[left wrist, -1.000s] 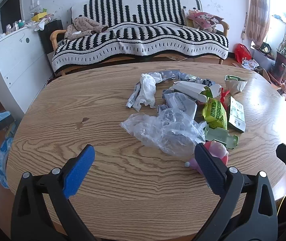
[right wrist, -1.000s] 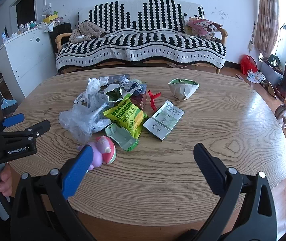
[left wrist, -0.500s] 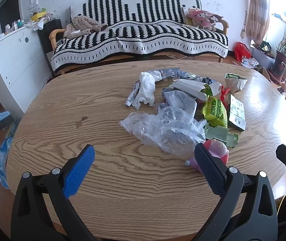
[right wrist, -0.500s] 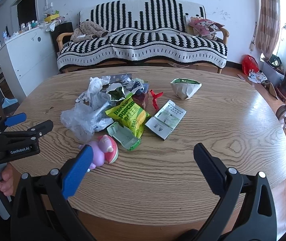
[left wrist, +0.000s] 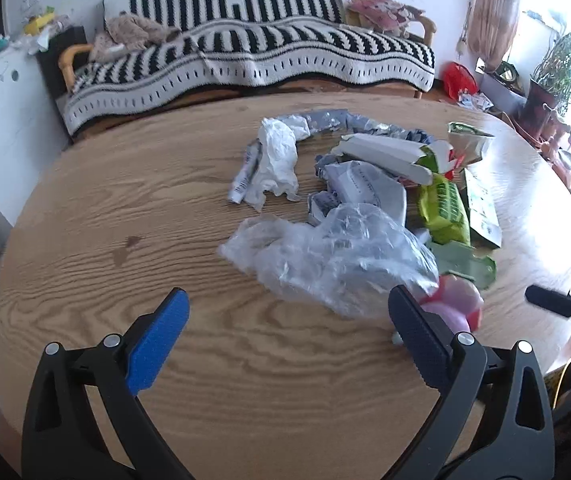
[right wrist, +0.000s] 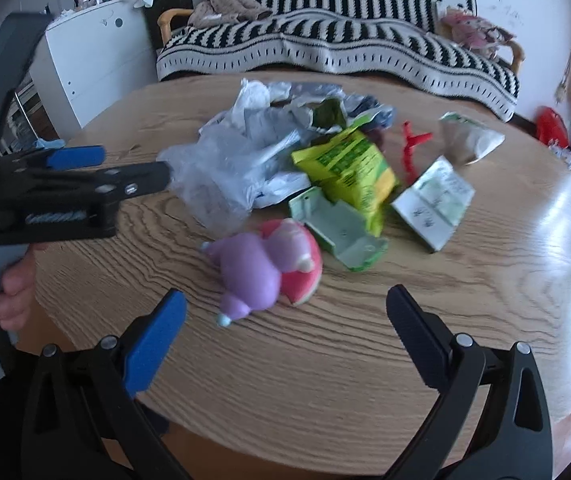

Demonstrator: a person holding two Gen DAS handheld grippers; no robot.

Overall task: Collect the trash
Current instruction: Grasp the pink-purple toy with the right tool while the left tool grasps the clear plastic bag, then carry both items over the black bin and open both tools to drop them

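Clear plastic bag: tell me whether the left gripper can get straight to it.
Probably yes. The left gripper is open, and the clear plastic bag lies just ahead of its fingers on the table, with only bare wood between them.

I couldn't see most of the pink toy (left wrist: pixel 455 304), hidden behind the clear plastic bag (left wrist: pixel 337 256); trash pile (right wrist: pixel 325 152) motion-blurred.
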